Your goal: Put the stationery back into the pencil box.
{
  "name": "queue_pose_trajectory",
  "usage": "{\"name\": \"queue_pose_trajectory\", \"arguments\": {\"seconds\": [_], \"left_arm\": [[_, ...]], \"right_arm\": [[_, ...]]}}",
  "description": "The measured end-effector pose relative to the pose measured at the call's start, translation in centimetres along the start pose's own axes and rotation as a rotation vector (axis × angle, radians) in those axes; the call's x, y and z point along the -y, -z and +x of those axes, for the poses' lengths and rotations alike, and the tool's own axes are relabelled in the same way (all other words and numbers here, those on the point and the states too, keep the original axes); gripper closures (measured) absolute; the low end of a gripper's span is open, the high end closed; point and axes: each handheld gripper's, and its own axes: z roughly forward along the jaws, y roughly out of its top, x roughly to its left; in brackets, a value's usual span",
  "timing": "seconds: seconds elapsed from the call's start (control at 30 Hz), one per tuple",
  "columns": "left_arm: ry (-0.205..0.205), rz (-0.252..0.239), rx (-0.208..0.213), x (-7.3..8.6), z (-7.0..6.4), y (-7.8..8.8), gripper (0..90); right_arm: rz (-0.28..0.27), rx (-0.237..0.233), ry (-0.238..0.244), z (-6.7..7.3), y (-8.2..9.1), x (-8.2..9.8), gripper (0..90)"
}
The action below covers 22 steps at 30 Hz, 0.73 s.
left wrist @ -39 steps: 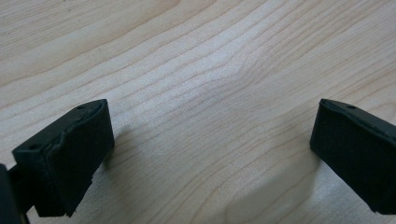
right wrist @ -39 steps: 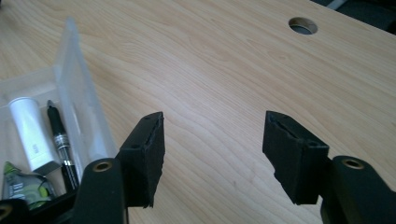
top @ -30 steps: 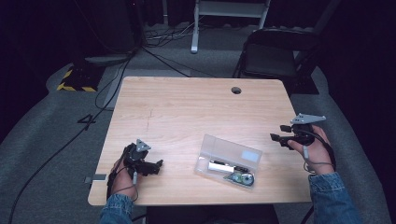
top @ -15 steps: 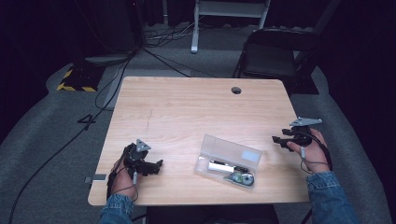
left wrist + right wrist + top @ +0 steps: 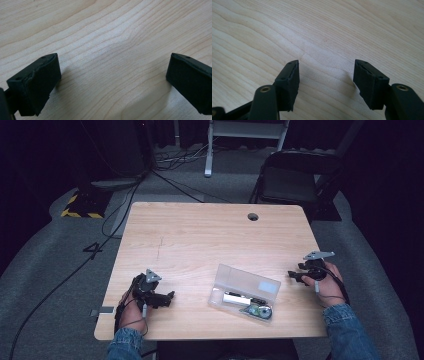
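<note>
We held the right gripper with its jaws apart around nothing, lower than a second earlier, near the table's right edge. The left gripper gaped wide, empty, over pale woodgrain. Between them lay the clear plastic case, rectangular, no legible writing.

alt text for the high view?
A clear plastic case lies near the front edge of a wooden table, between the left gripper and right gripper, both apart from it. A dark chair stands behind the table.
</note>
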Motion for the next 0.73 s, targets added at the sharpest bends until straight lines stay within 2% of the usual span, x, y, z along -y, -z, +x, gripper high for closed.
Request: {"name": "queue_pose_trajectory", "arguments": {"seconds": [0.17, 0.2, 0.27, 0.33, 0.37, 0.73], "left_arm": [[0.002, 0.0, 0.0, 0.0, 0.0, 0.0, 0.0], [0.0, 0.0, 0.0, 0.0, 0.0, 0.0, 0.0], [0.0, 0.0, 0.0, 0.0, 0.0, 0.0, 0.0], [0.002, 0.0, 0.0, 0.0, 0.0, 0.0, 0.0], [0.001, 0.0, 0.0, 0.0, 0.0, 0.0, 0.0], [0.001, 0.0, 0.0, 0.0, 0.0, 0.0, 0.0]], "right_arm": [[-0.012, -0.002, -0.013, 0.0, -0.1, 0.1, 37.6], [-0.031, -0.02, -0.043, -0.1, -0.4, 0.3, 33.3], [-0.06, -0.014, -0.045, -0.1, -0.6, 0.5, 28.9], [-0.091, -0.01, -0.053, -0.1, -1.1, 0.6, 19.4], [-0.102, -0.005, -0.055, 0.0, -1.3, 0.6, 18.3], [-0.101, -0.008, -0.05, 0.0, -1.3, 0.6, 17.7]]}}
